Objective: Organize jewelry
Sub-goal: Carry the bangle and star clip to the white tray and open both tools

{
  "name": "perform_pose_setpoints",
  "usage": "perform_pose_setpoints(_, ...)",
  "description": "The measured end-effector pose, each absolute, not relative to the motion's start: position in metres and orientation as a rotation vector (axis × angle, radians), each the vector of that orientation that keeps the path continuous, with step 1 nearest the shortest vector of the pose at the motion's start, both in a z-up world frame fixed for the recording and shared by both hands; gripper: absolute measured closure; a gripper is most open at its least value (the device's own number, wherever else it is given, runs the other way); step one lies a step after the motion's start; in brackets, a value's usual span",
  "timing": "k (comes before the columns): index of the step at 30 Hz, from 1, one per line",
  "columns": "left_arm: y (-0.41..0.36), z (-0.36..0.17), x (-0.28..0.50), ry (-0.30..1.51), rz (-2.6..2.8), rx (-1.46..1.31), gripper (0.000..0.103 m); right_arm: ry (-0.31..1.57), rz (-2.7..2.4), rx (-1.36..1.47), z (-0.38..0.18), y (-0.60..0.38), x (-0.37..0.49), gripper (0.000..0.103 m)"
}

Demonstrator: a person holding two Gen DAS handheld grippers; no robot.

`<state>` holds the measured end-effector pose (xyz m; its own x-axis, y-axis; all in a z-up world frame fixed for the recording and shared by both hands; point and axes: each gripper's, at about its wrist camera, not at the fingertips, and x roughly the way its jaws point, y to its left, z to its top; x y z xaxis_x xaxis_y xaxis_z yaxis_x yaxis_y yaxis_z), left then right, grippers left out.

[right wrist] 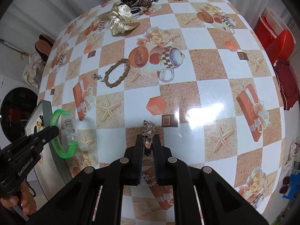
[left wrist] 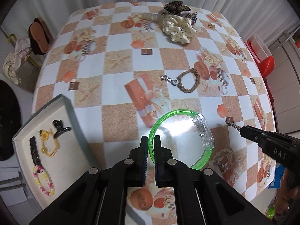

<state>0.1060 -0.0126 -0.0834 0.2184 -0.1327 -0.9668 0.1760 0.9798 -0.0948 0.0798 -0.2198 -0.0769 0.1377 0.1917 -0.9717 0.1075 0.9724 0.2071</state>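
Both grippers grip jewelry clear of the table: left gripper [left wrist: 151,142] pinches the green bangle [left wrist: 180,138], right gripper [right wrist: 148,144] a silver chain [right wrist: 148,129], seemingly bound for the tray [left wrist: 75,118].

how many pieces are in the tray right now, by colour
black: 2, beaded strand and clip
yellow: 1, bracelet
pink and yellow: 1, beaded bracelet
total: 4 in the tray
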Motion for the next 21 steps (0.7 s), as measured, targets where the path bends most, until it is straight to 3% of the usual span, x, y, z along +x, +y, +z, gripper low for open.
perform_pose_setpoints(10, 0.041, -0.068, 0.079, 1.325, -0.13, -0.014, 0.092, 1.399, 0.119, 0.221, -0.044, -0.2, 0.077, 0.092)
perform_pose_setpoints(21, 0.119, -0.065, 0.036, 1.323, 0.023, -0.126, 0.092, 1.353, 0.335, 0.132, -0.017, -0.098, 0.089, 0.092)
